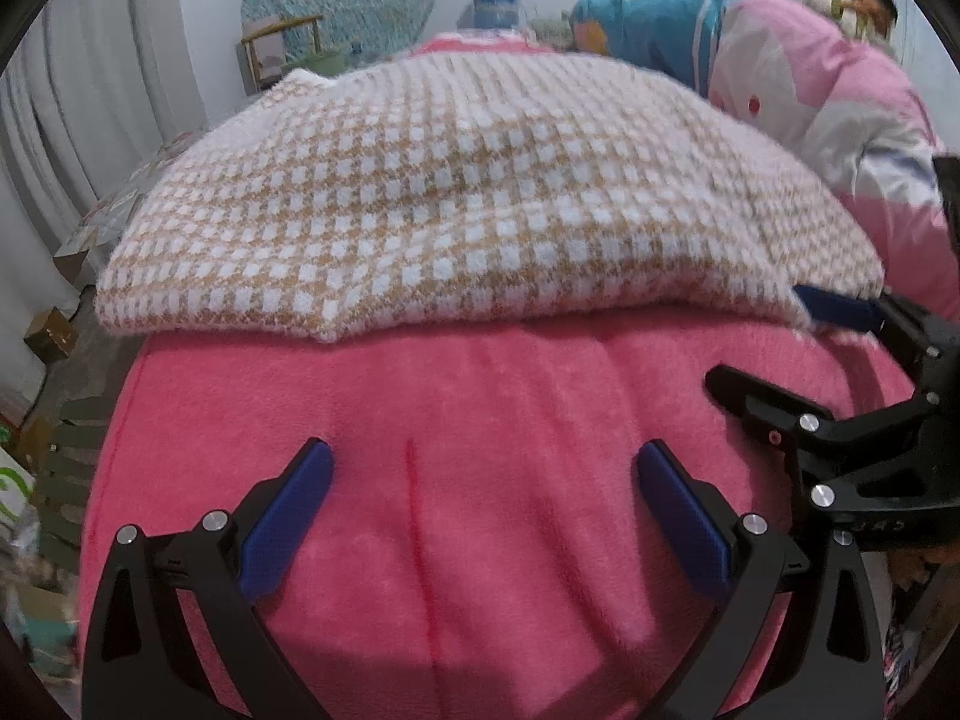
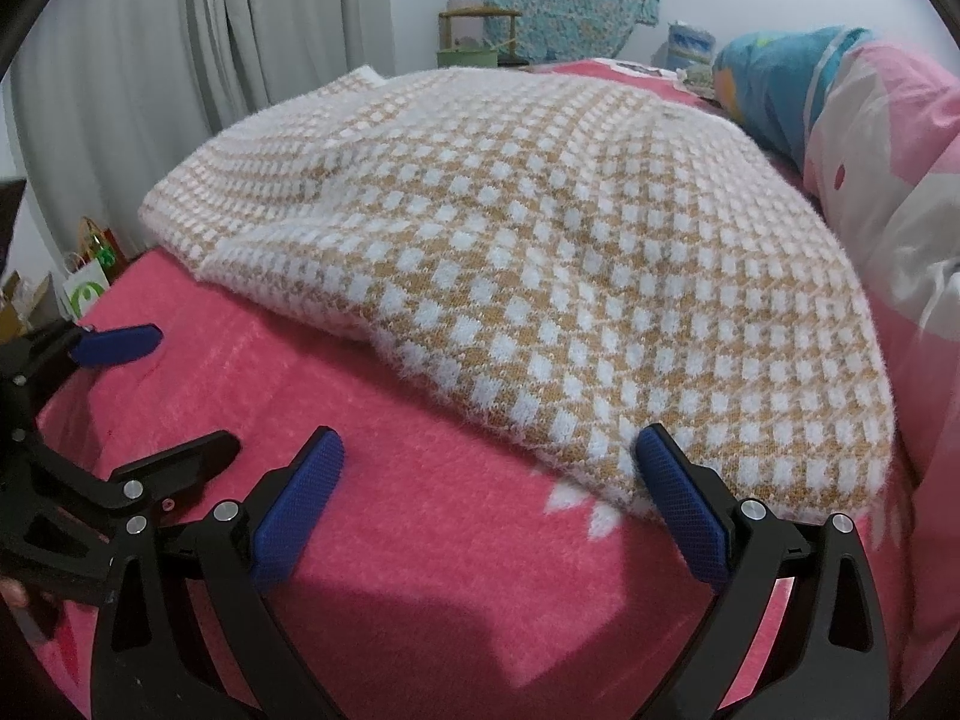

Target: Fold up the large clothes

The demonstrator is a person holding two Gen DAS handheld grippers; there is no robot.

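A folded knit garment (image 1: 480,198) with a tan and white check lies flat on the pink blanket (image 1: 480,396) of a bed. My left gripper (image 1: 485,456) is open over bare blanket, a short way in front of the garment's near edge. My right gripper (image 2: 489,441) is open at the garment's (image 2: 540,276) near right corner. Its right finger pad (image 2: 678,498) lies against the hem and the left pad is over the blanket (image 2: 420,528). Each gripper shows in the other's view: the right gripper (image 1: 755,335) at the corner, and the left gripper (image 2: 197,387) empty.
A pink and white quilt (image 1: 840,120) and a blue pillow (image 1: 648,30) are heaped along the right of the bed. Grey curtains (image 2: 150,60) hang at the left. Bags (image 2: 84,282) and boxes sit on the floor beyond the bed's left edge. A small wooden chair (image 1: 282,48) stands behind.
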